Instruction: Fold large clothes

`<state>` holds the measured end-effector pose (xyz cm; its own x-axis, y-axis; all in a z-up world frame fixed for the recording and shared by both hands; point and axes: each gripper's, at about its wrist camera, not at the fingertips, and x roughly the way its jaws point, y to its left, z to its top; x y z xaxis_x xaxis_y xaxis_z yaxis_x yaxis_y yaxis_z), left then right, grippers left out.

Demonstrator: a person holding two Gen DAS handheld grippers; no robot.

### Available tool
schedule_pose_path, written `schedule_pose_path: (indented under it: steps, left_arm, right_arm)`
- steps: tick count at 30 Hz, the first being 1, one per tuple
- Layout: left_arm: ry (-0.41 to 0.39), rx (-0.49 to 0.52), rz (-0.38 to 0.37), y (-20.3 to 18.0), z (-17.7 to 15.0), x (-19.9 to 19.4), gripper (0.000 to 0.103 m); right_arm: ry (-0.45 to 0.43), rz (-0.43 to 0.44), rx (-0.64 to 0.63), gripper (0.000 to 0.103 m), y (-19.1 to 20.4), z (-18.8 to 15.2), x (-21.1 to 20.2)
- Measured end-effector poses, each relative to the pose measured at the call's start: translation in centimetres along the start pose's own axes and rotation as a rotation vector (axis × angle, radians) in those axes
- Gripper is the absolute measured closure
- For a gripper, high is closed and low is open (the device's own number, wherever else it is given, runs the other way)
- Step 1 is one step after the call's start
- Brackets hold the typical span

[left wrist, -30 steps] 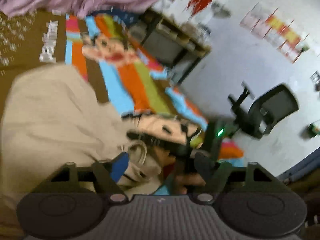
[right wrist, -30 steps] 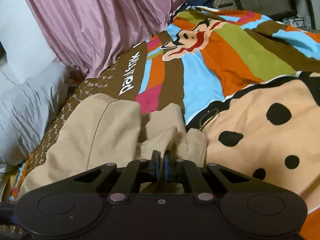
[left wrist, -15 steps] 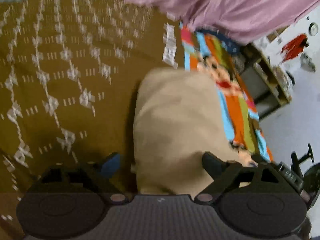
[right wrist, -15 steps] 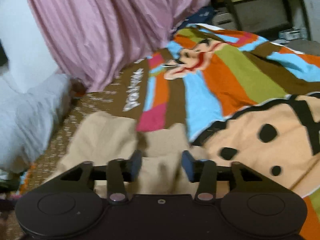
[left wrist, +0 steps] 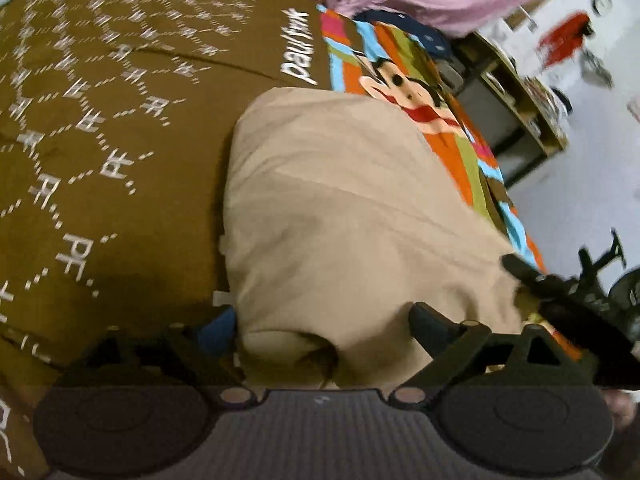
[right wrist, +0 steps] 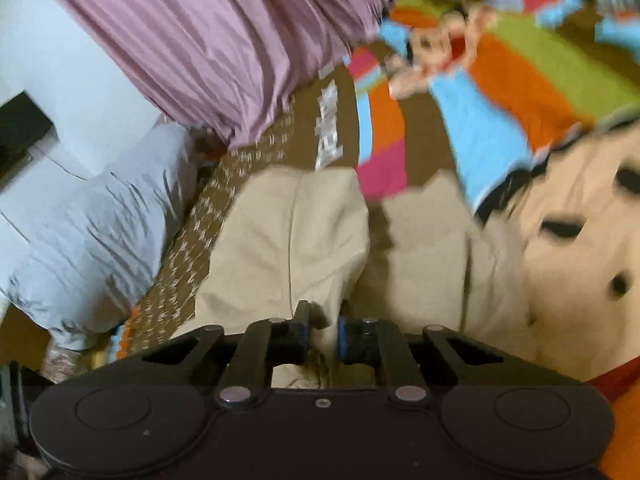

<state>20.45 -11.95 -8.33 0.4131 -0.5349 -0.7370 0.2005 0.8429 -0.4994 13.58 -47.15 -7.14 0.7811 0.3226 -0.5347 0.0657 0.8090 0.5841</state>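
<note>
A: Where are the tongs working?

B: The left tongs have just been spreading, gaping astride the near edge of the beige garment, pressing nothing. The right tongs have just been narrowing, pinching a beige fold.

A: And beyond?

B: The garment is lying half-folded on the bed cover. I'm judging that the left needs clamping next.

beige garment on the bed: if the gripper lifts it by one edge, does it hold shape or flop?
Likely flops: the beige garment lies in soft creases and rounded folded edges, so it should drape and unfold. Probably light; it barely dents the bedspread. The right gripper closing on a pinched fold suggests that it bunches easily.
</note>
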Motion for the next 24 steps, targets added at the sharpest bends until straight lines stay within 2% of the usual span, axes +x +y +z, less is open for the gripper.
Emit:
schedule_pose_path:
  steps: [2, 4, 6, 8, 10, 12, 16, 18, 19, 21, 24]
  left_arm:
    - [0.001, 0.049, 0.028, -1.2, -0.2, 0.5, 0.005]
    - [0.013, 0.077, 0.058, -2.0, -0.4, 1.1, 0.005]
    - [0.032, 0.074, 0.058, -2.1, -0.6, 1.7, 0.005]
    - [0.041, 0.063, 0.052, -1.9, -0.9, 1.8, 0.005]
    - [0.041, 0.058, 0.036, -1.9, -1.0, 1.0, 0.005]
    - [0.034, 0.039, 0.019, -1.7, -0.8, 0.1, 0.008]
    - [-0.046, 0.03, -0.012, -1.8, -0.2, -2.1, 0.008]
    - [-0.085, 0.036, 0.003, -2.0, 0.5, -2.6, 0.007]
    - [-0.096, 0.039, 0.037, -2.3, 1.0, -2.5, 0.007]
    - [-0.083, 0.037, 0.099, -2.2, 2.0, -1.6, 0.007]
    - [-0.052, 0.024, 0.11, -1.3, 2.7, 0.2, 0.007]
  right_arm:
    - [-0.061, -0.036, -0.014, 0.092, 0.7, -0.3, -2.2]
    - [-0.084, -0.111, -0.077, 0.092, 1.2, -1.1, -3.2]
    - [-0.044, -0.193, -0.123, 0.092, 0.7, -2.3, -2.1]
    - [0.02, -0.235, -0.104, 0.092, -0.8, -3.5, 0.0]
    - [0.035, -0.241, -0.095, 0.091, -2.0, -4.6, 1.0]
    - [0.033, -0.251, -0.116, 0.091, -1.6, -4.8, 1.3]
    - [0.027, -0.247, -0.136, 0.09, -1.6, -5.2, 1.3]
    - [0.017, -0.232, -0.108, 0.09, -2.3, -5.2, 0.9]
    - [0.015, -0.23, -0.106, 0.09, -2.4, -5.2, 0.8]
    - [0.013, -0.234, -0.114, 0.09, -2.2, -5.3, 0.9]
    - [0.01, -0.238, -0.117, 0.09, -2.0, -5.3, 0.9]
